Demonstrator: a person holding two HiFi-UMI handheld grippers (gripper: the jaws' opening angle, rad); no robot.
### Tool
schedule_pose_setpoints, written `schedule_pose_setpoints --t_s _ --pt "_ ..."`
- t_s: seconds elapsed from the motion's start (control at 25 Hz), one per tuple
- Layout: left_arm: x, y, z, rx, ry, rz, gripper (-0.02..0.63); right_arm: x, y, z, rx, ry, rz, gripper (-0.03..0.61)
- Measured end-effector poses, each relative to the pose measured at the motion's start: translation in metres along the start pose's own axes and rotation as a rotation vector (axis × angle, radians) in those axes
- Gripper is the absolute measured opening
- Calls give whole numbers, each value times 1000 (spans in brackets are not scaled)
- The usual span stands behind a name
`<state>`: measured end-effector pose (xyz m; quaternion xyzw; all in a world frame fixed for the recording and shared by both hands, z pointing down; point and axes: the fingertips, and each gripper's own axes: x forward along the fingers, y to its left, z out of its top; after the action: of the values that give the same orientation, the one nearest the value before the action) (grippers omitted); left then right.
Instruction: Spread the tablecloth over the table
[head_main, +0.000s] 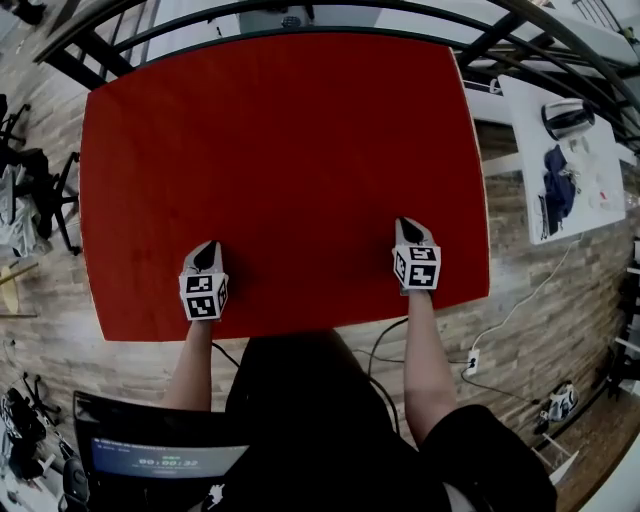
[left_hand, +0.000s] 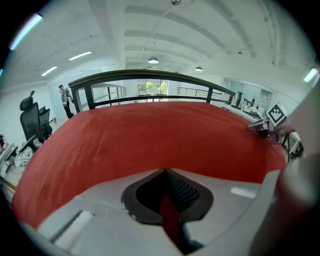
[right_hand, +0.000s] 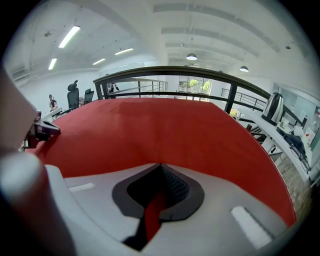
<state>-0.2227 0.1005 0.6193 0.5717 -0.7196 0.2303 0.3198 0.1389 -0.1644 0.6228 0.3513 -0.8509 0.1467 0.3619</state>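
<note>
Overhead, head view: red tablecloth (head_main: 285, 170) lies flat and covers the whole table; the tabletop itself is hidden. Left gripper (head_main: 205, 258) and right gripper (head_main: 412, 235) sit just inside its near edge, well apart.

Left gripper view: jaws closed on a thin pinch of tablecloth; the rest runs smooth toward the far edge.

Right gripper view: same, jaws clamped on a red fold.

Judgement: soft, light, limp fabric, likely to slide and wrinkle. Best held along the near edge, toward each corner.

The left gripper (head_main: 207, 250) and right gripper (head_main: 407, 230) tilt downward, jaws pinched shut
</note>
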Motion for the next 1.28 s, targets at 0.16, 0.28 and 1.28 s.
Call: schedule_pose_setpoints --t_s 0.16,0.28,1.28 --pt "-5 15 3 -17 -12 17 6 6 13 5 4 -1 -14 9" --pt "-8 23 3 -33 -24 25 6 7 18 7 -5 -14 -36 9" --pt "-164 -22 87 -21 -425 -73 5 -154 195 99 -10 -414 271 9"
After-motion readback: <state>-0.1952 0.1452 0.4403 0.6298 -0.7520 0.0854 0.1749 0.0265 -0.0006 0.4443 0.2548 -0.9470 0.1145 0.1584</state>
